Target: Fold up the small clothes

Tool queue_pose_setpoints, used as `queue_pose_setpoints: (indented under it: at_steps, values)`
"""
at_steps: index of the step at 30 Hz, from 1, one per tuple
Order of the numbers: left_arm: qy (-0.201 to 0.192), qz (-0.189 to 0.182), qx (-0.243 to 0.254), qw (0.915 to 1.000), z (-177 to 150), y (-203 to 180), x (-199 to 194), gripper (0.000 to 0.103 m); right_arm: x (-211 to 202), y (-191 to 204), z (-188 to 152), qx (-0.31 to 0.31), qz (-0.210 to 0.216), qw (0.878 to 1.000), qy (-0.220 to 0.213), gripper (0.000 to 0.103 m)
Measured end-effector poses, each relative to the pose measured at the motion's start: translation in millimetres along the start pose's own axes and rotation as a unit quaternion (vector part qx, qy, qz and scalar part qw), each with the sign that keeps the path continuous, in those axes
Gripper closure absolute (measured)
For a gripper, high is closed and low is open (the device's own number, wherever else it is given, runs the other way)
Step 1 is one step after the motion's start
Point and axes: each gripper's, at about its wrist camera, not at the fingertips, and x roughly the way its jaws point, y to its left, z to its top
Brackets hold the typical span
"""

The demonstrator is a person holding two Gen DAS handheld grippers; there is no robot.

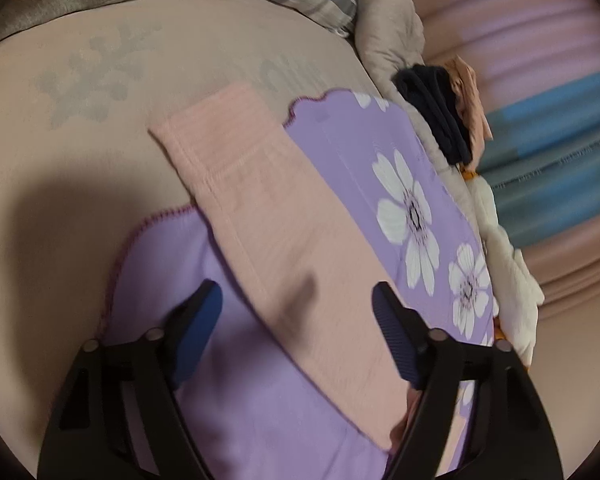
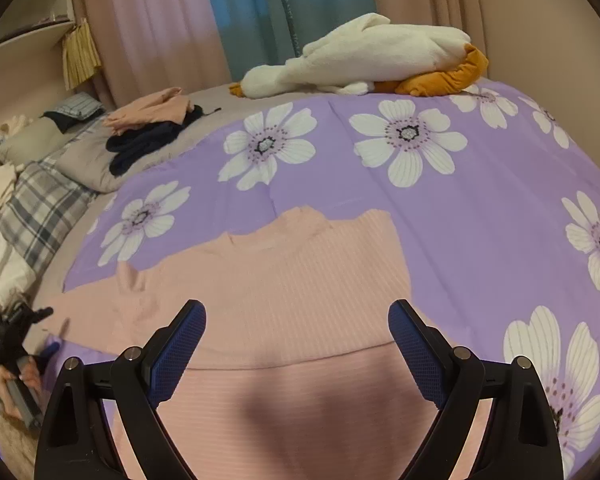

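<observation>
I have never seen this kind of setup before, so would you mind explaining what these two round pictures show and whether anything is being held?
Each picture comes from a fisheye camera on a handheld two-finger gripper, looking along its fingers. The left gripper and right gripper are both open and hold nothing. Both hover over a pink ribbed garment spread on a purple flowered blanket on a bed. Farther off lie a pile of dark and peach clothes and a white plush goose. The right view also catches the left gripper at its left edge.

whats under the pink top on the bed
The pink top lies on a purple flowered blanket; its sleeve end reaches onto the beige sheet. Whatever the top covers cannot be seen.
</observation>
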Motion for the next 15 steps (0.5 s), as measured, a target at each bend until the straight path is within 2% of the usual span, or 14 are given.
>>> queue_pose_setpoints:
  at_steps: [3,5,6,8,13,15]
  values:
    - [-0.011,0.003,-0.012,0.9999,9,3,4,0.049,3,-1,0,0.004,0.005,1.0,0.006,0.011]
    - [-0.017,0.011,-0.023,0.9995,14,7,8,0.071,4,-2,-1,0.006,0.006,1.0,0.008,0.011]
    - [-0.02,0.014,-0.028,0.9993,15,8,9,0.076,5,-2,-1,0.006,0.006,1.0,0.008,0.011]
    - [-0.026,0.025,-0.033,0.9988,17,10,11,0.099,5,-1,-1,0.005,0.005,1.0,0.01,0.011]
    - [-0.07,0.043,-0.012,0.9965,14,-6,-5,0.102,5,-3,-1,0.008,0.003,1.0,0.007,0.011]
    - [-0.091,0.026,-0.001,0.9955,13,-20,-18,0.102,4,-4,0,0.011,0.004,1.0,0.005,0.011]
